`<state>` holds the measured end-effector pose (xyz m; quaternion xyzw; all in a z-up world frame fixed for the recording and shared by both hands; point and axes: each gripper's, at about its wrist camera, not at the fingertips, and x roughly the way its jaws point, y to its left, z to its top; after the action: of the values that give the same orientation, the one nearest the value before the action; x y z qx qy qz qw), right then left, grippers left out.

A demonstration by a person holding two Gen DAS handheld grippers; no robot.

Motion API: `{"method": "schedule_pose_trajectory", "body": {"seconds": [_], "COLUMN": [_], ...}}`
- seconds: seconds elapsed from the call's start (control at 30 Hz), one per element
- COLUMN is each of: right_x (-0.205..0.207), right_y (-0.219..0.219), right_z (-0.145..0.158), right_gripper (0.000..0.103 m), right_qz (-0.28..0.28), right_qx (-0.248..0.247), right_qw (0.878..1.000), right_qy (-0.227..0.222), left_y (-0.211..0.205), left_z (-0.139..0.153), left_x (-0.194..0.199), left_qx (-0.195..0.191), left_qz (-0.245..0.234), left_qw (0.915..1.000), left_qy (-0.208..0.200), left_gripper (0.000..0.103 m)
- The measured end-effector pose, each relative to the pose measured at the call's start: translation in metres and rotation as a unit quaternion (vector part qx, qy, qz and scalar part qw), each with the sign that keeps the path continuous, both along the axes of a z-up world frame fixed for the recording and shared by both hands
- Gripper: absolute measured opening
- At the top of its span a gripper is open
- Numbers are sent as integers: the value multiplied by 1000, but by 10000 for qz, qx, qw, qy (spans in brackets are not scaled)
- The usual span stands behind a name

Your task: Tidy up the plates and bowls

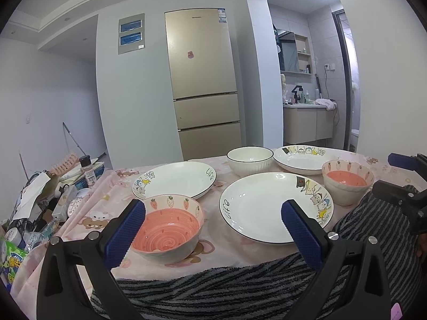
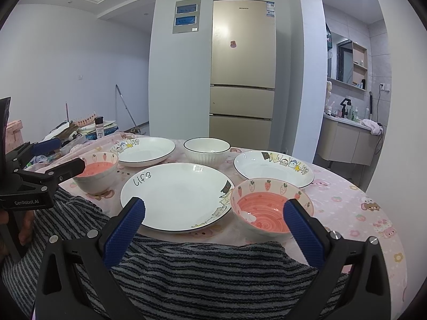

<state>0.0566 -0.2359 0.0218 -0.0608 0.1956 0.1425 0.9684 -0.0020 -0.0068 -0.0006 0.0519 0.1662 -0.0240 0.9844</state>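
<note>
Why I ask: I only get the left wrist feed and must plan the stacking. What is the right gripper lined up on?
Observer: The right gripper is open. In its own view, the strawberry bowl shows just inside its right finger and the "life" plate just inside its left finger.
Operator: My feed cuts off past that bowl. What lies to its right?
Observer: The pink tablecloth runs on to the table's rounded edge. Only its printed bears and strawberries show there, no dishes.
</note>
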Motion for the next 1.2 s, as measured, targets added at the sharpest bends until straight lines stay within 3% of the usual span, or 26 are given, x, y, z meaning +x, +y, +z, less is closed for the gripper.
{"method": "schedule_pose_trajectory", "body": {"seconds": [0.43, 0.57, 0.73, 0.97, 1.2], "right_x": [-4, -5, 5, 47, 90], "right_y": [5, 6, 18, 31, 54], "right_z": [3, 13, 43, 94, 116], "right_gripper": [103, 103, 103, 103, 103], "right_qz": [242, 631, 828, 1147, 1139], "right_qx": [-32, 126, 48, 353, 461], "right_qw": [9996, 9978, 9964, 9926, 9922], "right_qy": [-138, -143, -171, -211, -195], "left_y": [-5, -2, 11, 45, 83], "left_z": [-5, 1, 26, 76, 111], "left_x": [8, 8, 10, 21, 46], "left_qx": [81, 8, 8, -373, -576], "left_qz": [-47, -123, -149, -147, 56], "left_qw": [9997, 9996, 9996, 9991, 9983], "left_qy": [223, 234, 228, 123, 97], "left_gripper": [103, 103, 103, 103, 103]}}
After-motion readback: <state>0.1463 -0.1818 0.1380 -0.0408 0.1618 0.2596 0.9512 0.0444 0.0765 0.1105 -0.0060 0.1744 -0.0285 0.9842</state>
